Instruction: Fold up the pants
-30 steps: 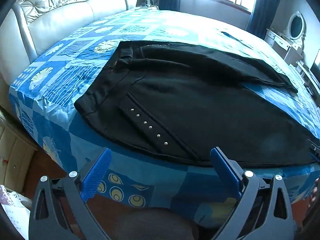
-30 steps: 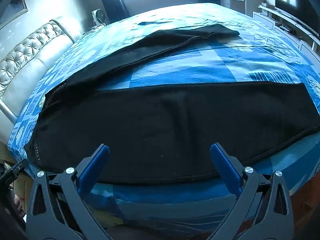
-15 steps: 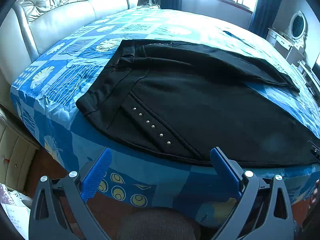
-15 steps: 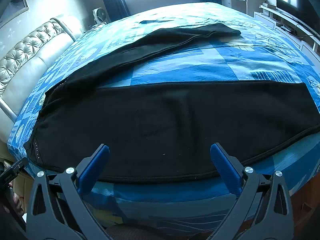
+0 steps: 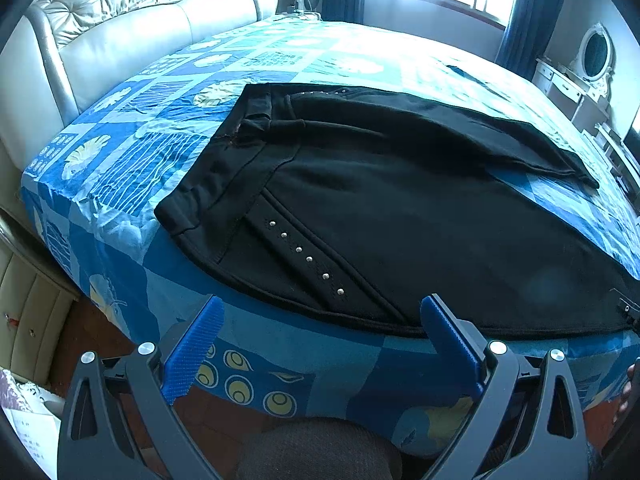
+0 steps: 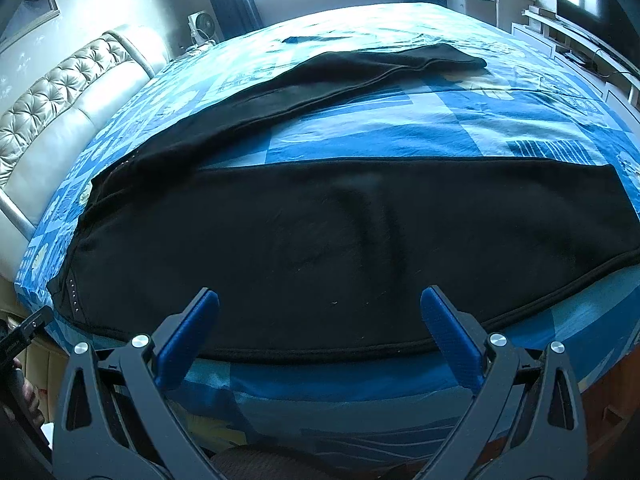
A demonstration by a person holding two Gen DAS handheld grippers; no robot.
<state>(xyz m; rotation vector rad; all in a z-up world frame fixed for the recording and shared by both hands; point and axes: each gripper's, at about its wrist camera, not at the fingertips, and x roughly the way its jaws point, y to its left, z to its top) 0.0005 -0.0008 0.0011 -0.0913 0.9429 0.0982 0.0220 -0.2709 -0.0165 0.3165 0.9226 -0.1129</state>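
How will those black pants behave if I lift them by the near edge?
The pants look like soft knit lying flat with shallow wrinkles, so they will probably droop. The far leg is splayed apart and may drag across the bedspread.

Showing one pair of black pants [image 5: 400,208] with two legs and six visible silver studs [image 5: 309,259] along the near pocket, one bed [image 5: 168,148], one tufted headboard [image 5: 120,20], one small fan [image 6: 204,26], one oval mirror [image 5: 596,54], two grippers: left gripper [image 5: 320,332], right gripper [image 6: 320,320].
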